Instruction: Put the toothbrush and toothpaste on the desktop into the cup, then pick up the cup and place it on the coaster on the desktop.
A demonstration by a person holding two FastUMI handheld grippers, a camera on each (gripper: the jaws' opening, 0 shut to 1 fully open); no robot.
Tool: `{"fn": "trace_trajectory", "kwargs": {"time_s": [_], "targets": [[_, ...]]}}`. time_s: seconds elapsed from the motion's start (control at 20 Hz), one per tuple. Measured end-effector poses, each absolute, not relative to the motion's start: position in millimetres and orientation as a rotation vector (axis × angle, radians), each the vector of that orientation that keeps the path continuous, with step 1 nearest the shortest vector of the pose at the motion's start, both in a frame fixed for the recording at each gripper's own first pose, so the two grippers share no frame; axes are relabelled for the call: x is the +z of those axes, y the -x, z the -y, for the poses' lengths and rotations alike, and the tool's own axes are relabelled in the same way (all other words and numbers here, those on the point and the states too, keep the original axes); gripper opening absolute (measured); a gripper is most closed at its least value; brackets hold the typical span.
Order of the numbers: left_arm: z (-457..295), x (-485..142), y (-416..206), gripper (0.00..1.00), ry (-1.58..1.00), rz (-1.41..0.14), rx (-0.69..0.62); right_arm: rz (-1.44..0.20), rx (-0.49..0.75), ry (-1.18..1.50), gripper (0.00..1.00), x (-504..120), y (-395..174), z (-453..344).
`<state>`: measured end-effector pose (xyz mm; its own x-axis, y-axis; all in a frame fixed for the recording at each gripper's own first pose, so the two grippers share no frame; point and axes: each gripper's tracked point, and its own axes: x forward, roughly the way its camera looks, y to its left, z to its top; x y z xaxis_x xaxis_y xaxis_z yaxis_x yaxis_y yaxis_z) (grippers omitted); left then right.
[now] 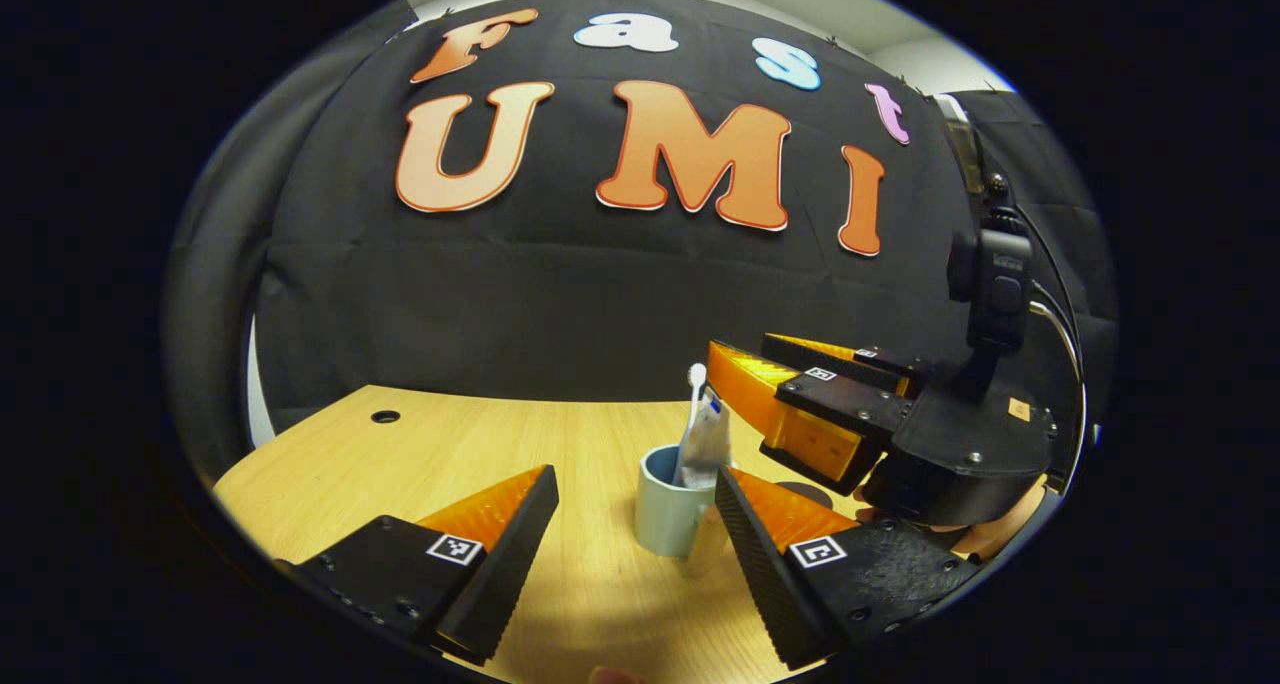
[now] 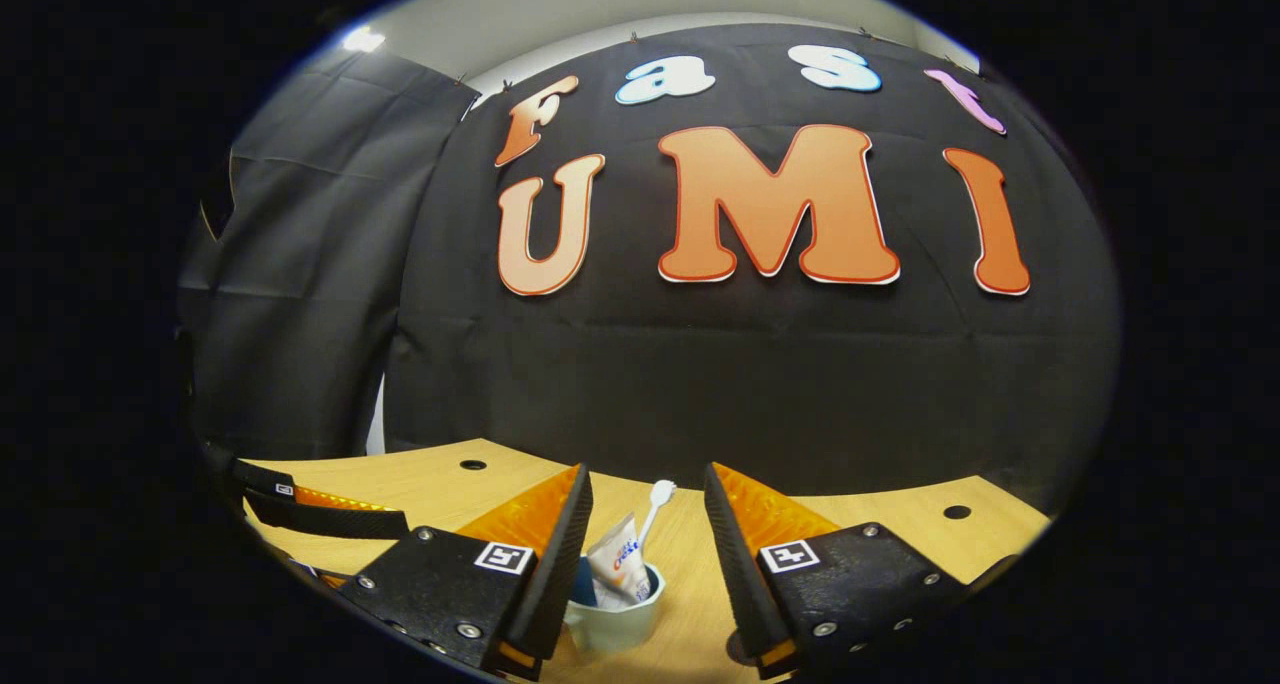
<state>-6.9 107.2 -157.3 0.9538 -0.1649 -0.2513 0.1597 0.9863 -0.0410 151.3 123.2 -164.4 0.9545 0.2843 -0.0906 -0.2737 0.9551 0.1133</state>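
Wood surface (image 1: pixel 400 464) carries cup (image 2: pixel 615 619), upright. Toothpaste (image 2: pixel 617 564) & toothbrush (image 2: pixel 655 509) stand in cup. Right gripper (image 2: pixel 645 564): fingers apart, either side of cup, no contact seen. Left gripper (image 1: pixel 635 544): fingers apart, near cup.

Black cloth wall (image 2: pixel 700 384) behind light wooden desktop (image 1: pixel 400 464)

My left gripper view sits low, facing the cup (image 1: pixel 668 514) close ahead; my right gripper view looks down on that cup (image 2: pixel 615 619), nearer still.
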Motion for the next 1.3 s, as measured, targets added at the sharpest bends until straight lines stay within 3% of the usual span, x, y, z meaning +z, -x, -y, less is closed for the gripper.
{"fn": "trace_trajectory", "kwargs": {"time_s": [0.05, 0.1, 0.15, 0.4, 0.8, 1.3], "targets": [[-103, -157, 5, 0.96, 0.023, -0.269, -0.171, -0.106, 0.276, -0.105, 0.71, -160, -149, -117], [-99, -158, 2, 0.95, 0.026, -0.287, -0.180, -0.110, 0.263, -0.112, 0.80, -155, -147, -110], [-94, -157, 0, 0.96, 0.029, -0.301, -0.187, -0.111, 0.252, -0.119, 0.77, -150, -145, -101], [-78, -158, -15, 0.96, 0.044, -0.431, -0.207, -0.142, 0.182, -0.097, 0.81, -126, -136, -53], [-74, -198, -34, 0.97, -0.009, -0.770, -0.154, -0.186, 0.123, -0.077, 0.82, -102, -117, 6], [-71, -236, -44, 0.98, -0.084, -1.099, -0.133, -0.231, 0.188, 0.011, 0.85, -108, -86, 7]]}}
